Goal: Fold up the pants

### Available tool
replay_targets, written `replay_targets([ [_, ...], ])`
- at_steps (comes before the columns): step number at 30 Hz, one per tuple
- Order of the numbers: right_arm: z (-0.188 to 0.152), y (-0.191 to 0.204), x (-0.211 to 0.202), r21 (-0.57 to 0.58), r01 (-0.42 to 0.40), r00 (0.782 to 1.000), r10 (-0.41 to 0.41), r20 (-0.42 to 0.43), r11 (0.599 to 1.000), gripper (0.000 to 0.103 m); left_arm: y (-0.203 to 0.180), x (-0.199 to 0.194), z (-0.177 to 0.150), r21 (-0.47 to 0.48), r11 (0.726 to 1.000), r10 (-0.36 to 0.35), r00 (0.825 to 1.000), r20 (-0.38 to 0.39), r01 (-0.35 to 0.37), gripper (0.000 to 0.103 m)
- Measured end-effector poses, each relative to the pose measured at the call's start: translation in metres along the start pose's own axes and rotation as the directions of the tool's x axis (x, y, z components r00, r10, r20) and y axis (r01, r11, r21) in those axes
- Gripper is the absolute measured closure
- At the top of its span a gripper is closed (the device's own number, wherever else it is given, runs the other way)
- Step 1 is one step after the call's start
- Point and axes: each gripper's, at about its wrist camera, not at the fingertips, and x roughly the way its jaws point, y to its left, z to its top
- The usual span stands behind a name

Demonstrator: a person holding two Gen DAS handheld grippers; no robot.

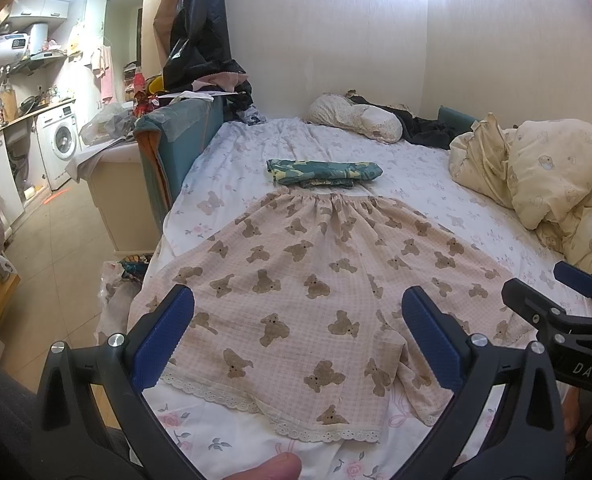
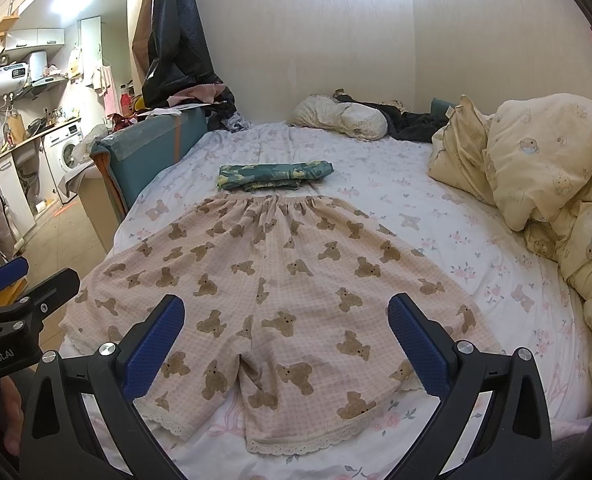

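Note:
Pink checked pants with brown bear prints (image 1: 307,280) lie spread flat on the bed, waistband far, lace-trimmed leg hems near me; they also show in the right wrist view (image 2: 280,280). My left gripper (image 1: 297,336) is open and empty, hovering above the left leg near its hem. My right gripper (image 2: 286,344) is open and empty above the crotch and the right leg. The right gripper also shows at the right edge of the left wrist view (image 1: 551,292).
A folded green patterned garment (image 1: 321,172) lies just beyond the waistband. Yellow quilt and pillows (image 2: 535,176) are piled on the right side of the bed. A small pillow and dark clothes (image 2: 347,118) lie at the wall. The bed's left edge drops to the floor (image 1: 68,240).

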Motion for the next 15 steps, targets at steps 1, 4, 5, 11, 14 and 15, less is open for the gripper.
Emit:
replay_targets([
  [1, 0.0, 0.0, 0.0, 0.0, 0.001, 1.0, -0.001, -0.001, 1.0, 0.0, 0.0, 0.001, 0.001, -0.002, 1.0, 0.0, 1.0, -0.001, 0.0, 0.001],
  [4, -0.002, 0.0, 0.001, 0.006, 0.012, 1.0, -0.012, -0.012, 1.0, 0.0, 0.001, 0.003, 0.001, 0.007, 1.0, 0.014, 1.0, -0.003, -0.014, 0.001],
  [5, -0.001, 0.0, 0.0, 0.0, 0.02, 1.0, -0.02, -0.014, 1.0, 0.0, 0.001, 0.003, 0.003, 0.01, 1.0, 0.023, 1.0, -0.005, -0.023, 0.001],
  [11, 0.02, -0.071, 0.02, 0.16, 0.072, 0.99, -0.051, -0.131, 0.984, 0.0, 0.001, 0.014, 0.002, 0.0, 0.998, 0.056, 0.996, -0.062, -0.056, 0.001],
  [14, 0.026, -0.132, 0.049, 0.27, 0.188, 0.957, -0.115, -0.266, 0.944, 0.0, 0.001, 0.018, 0.001, -0.012, 0.999, 0.045, 0.995, -0.092, -0.046, 0.001],
  [15, 0.026, -0.161, 0.067, 0.311, 0.234, 0.93, -0.119, -0.347, 0.921, 0.001, 0.001, 0.019, 0.0, -0.01, 0.999, 0.045, 0.994, -0.095, -0.046, 0.001],
])
